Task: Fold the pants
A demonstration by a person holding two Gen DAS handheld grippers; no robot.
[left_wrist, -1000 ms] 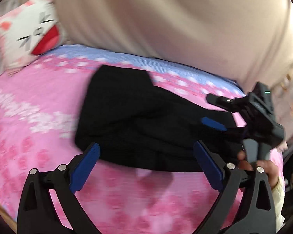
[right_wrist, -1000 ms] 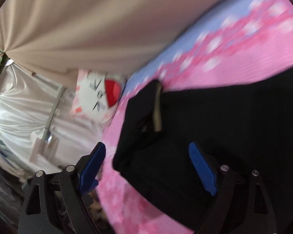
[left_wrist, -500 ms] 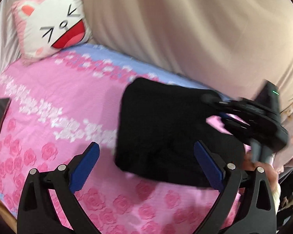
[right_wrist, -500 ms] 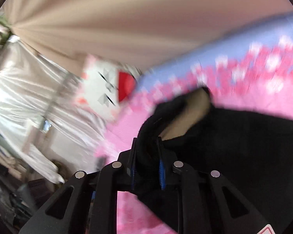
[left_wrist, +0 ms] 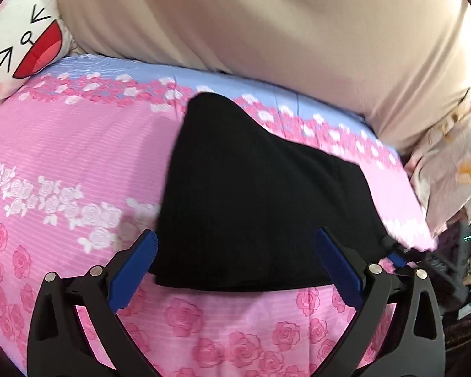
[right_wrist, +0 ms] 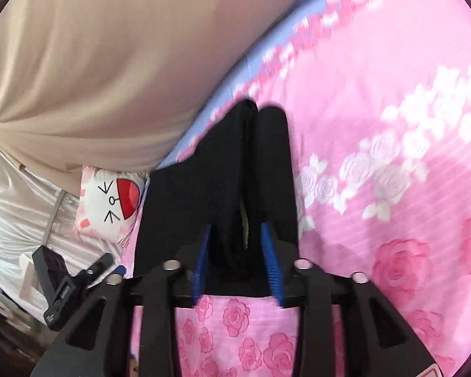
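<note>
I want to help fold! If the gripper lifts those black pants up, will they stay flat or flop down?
Probably flop. The black pants bunch into soft ridges where the right gripper pinches them, so the cloth looks limp. The free part lying on the pink bedsheet would likely hang down and drag. The left gripper is open, holding nothing.

Bed [left_wrist: 62, 163] covered in a pink rose-print sheet with a blue band along the far edge. Black pants [left_wrist: 260, 201] lying folded on it, toward the blue band, flat in the left wrist view. Cat-face pillow [left_wrist: 22, 44] resting at the bed's corner, well apart from the pants, beside the beige curtain.
</note>
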